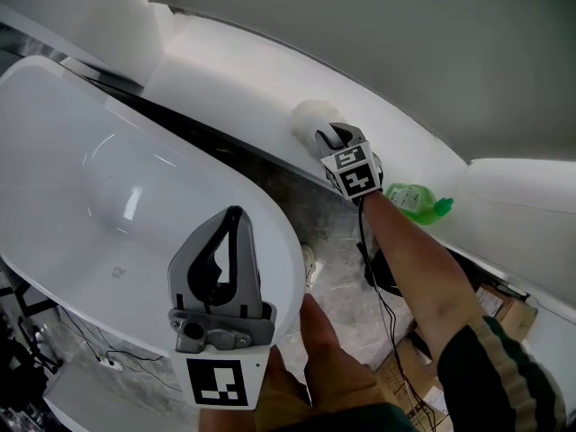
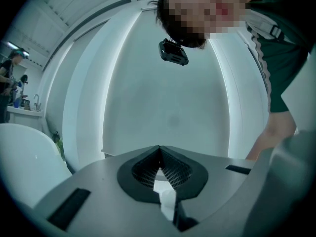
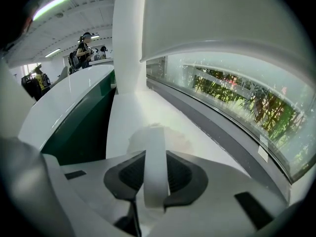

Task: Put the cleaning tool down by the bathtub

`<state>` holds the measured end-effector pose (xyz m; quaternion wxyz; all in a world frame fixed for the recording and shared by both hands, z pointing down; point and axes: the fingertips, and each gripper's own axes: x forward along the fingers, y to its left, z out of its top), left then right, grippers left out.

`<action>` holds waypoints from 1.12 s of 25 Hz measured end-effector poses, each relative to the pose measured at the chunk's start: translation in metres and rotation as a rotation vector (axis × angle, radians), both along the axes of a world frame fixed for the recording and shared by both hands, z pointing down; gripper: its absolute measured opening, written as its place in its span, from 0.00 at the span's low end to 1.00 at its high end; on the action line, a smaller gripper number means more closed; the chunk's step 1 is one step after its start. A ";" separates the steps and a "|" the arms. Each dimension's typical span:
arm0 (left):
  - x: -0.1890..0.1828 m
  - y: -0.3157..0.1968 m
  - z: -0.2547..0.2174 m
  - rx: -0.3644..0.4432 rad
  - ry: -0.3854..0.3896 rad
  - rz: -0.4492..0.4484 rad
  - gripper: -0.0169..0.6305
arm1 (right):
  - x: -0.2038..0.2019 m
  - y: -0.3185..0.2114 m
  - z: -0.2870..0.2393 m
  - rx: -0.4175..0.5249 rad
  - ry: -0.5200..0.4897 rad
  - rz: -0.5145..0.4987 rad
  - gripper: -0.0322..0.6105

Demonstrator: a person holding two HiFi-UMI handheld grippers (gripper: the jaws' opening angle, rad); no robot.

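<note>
Bright, even light on my feed; glare spots on the bathtub, ceiling tube light glowing. Gripper views go fisheye with dark corners; edges smear.

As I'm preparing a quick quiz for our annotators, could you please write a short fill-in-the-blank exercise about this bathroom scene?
The right gripper grips the fluffy ____ cleaning tool.
The plastic bottle beside the person's right forearm is ____ in colour.
The left gripper, its fingers closed on nothing, hangs by the rim of the white ____.
Missing words: white; green; bathtub.
</note>
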<state>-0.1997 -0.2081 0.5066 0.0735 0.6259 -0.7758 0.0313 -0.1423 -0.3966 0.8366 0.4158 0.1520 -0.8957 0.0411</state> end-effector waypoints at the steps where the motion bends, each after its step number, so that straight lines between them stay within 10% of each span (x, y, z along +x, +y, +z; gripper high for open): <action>1: 0.000 0.000 0.001 0.003 0.005 -0.003 0.04 | -0.001 0.000 0.001 0.000 -0.001 -0.002 0.20; 28: 0.018 -0.007 0.017 -0.018 0.019 0.040 0.04 | -0.001 0.000 -0.001 0.021 -0.051 -0.025 0.20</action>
